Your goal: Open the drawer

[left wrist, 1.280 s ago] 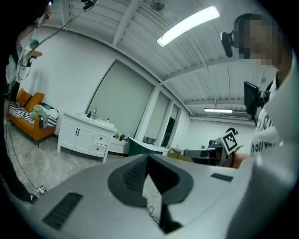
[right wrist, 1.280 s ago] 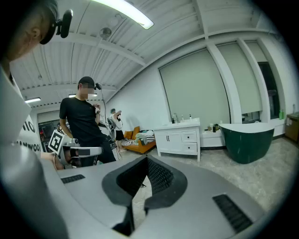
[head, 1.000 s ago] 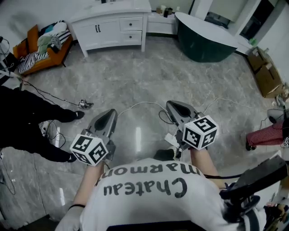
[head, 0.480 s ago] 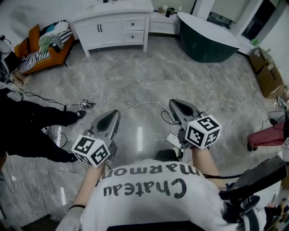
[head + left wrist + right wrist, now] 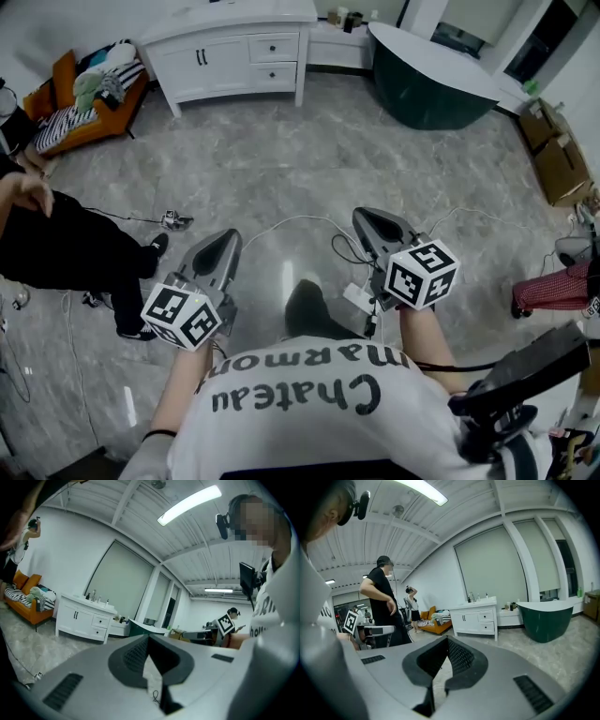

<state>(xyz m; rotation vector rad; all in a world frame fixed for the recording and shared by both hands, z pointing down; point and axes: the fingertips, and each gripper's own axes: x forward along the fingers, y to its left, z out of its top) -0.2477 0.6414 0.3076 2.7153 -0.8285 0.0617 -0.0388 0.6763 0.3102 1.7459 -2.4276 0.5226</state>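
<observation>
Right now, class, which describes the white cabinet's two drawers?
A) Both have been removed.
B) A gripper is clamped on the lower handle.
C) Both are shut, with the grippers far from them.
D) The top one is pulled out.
C: in the head view the two drawers sit flush in the white cabinet across the floor, while the left gripper and right gripper are near the person, empty.

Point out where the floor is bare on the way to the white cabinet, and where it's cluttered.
The marble floor is bare across the middle, bordered by the white cabinet, green bathtub and orange sofa. Crowded: cables at lower centre, a bystander at left, cardboard boxes at right.
</observation>
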